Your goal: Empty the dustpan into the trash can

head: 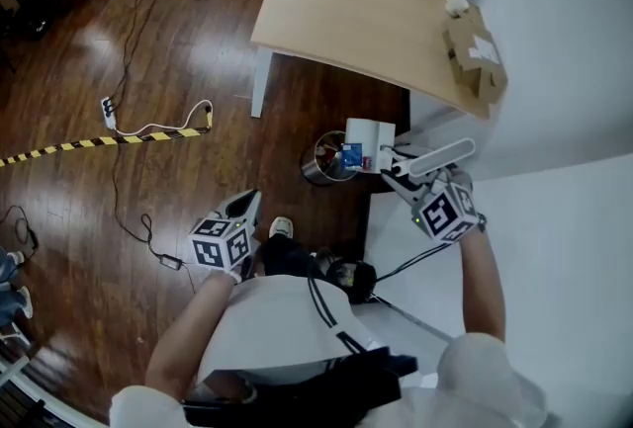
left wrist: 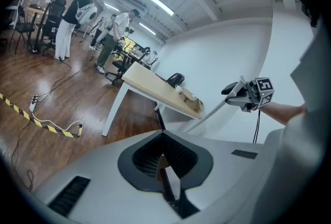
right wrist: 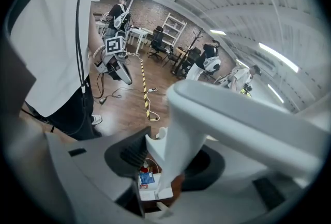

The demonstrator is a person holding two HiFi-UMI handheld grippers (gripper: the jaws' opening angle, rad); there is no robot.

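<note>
Nearest the lens, the right tool (right wrist: 168,167) is pinching the white handle (right wrist: 232,114) of the dustpan (head: 369,141), with its pads clamped on either side of the shaft. From that grip the handle runs down and away to the pan, which hangs at the mouth of the round metal trash can (head: 315,169) on the wooden floor (head: 148,41), just beside the table (head: 336,11) leg. A blue packet (head: 351,157) and some small scraps appear to lie on the pan's lip above the can, so I judge the tipping step is in hand but not finished.

Off to the other side, the left tool (left wrist: 164,166) has its jaws pressed together on nothing. It is held well apart from the can and plays no part.

The next move calls for steeper tilt at the right wrist, keeping the pan's front edge inside the rim. That way the litter slides into the can and not onto the floor.
</note>
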